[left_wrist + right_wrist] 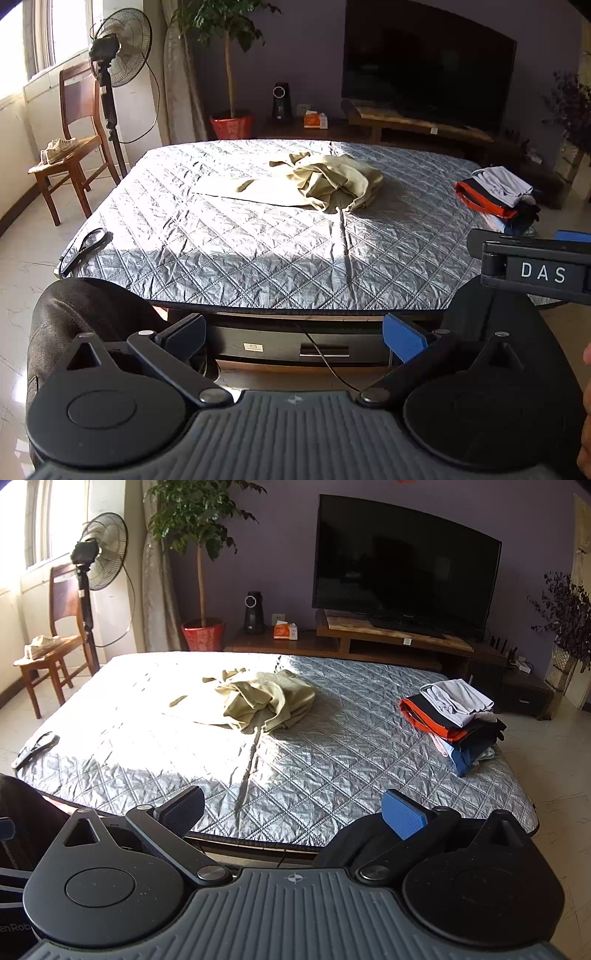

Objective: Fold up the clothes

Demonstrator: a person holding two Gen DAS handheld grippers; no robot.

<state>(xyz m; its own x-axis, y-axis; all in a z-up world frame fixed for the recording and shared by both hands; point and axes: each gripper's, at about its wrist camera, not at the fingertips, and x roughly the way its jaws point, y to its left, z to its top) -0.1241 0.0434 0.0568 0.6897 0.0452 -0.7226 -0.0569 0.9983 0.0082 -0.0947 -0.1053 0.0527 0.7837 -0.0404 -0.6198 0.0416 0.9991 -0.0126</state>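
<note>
Crumpled khaki garment [258, 701] lies unfolded mid-bed, well apart from both tools. Left tool [295, 338] and right tool [293, 808] hover released, empty. Next: reach in and spread it flat.

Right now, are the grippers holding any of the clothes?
No. The left gripper and right gripper are both open and empty. The crumpled beige garment lies untouched on the quilted table.

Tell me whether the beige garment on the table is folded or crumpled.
Crumpled. The beige garment lies in a loose, wrinkled heap on the quilted table cover, unlike the neatly folded stack.
</note>
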